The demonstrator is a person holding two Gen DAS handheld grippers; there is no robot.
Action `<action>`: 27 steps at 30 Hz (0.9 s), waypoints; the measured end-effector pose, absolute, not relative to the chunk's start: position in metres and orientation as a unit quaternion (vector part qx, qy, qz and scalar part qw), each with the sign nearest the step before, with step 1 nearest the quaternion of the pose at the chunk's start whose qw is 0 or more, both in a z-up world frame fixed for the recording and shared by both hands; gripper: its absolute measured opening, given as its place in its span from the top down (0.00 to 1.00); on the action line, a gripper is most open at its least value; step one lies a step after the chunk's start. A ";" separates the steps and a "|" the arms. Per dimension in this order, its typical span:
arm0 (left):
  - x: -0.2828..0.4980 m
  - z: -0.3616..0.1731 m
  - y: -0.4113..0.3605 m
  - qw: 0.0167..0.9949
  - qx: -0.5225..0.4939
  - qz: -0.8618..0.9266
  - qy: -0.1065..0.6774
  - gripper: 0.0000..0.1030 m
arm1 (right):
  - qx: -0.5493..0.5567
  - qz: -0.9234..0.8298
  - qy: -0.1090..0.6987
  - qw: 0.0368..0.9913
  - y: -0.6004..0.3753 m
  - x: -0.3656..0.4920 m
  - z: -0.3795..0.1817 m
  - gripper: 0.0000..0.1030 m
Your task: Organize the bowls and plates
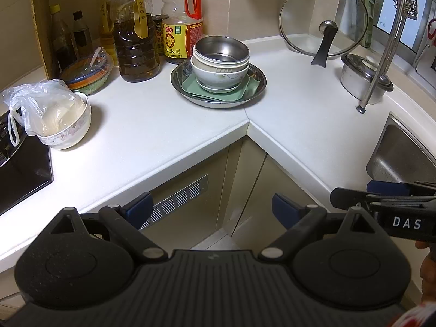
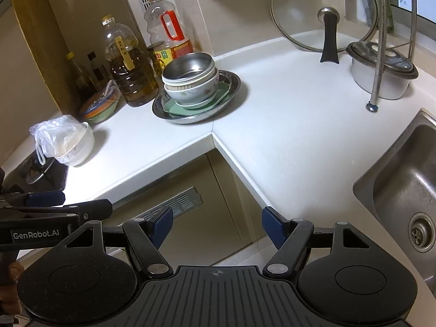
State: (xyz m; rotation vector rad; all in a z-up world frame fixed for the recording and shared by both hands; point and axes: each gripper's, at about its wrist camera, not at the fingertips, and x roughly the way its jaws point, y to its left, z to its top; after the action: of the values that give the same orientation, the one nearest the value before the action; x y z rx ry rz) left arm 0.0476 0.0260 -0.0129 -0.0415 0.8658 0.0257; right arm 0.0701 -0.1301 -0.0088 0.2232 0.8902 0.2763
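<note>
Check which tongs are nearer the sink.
Right. The right tongs hang open just off the counter edge beside the sink; the left tongs, also open, sit farther away toward the stove side.

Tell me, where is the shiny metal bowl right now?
The metal bowl tops a stack of bowls on a green plate in a steel dish, at the counter's back corner, right of the oil bottles in both views.

green plate (image 1: 239, 92); floral-rimmed white bowl (image 1: 72, 133)
</note>
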 end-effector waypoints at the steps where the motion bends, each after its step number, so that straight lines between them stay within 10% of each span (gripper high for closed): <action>1: 0.047 -0.013 0.026 0.907 -0.020 0.013 0.420 0.10 | 0.108 0.133 0.428 0.887 -0.130 0.070 -0.009 0.30; 27: 0.042 -0.009 0.030 0.909 -0.021 0.013 0.416 0.10 | 0.106 0.135 0.425 0.889 -0.129 0.067 -0.005 0.30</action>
State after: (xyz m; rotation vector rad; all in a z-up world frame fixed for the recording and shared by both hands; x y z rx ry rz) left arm 0.0422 0.0304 -0.0092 -0.0440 0.8585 0.0259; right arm 0.0671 -0.1288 -0.0052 0.2213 0.8828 0.2809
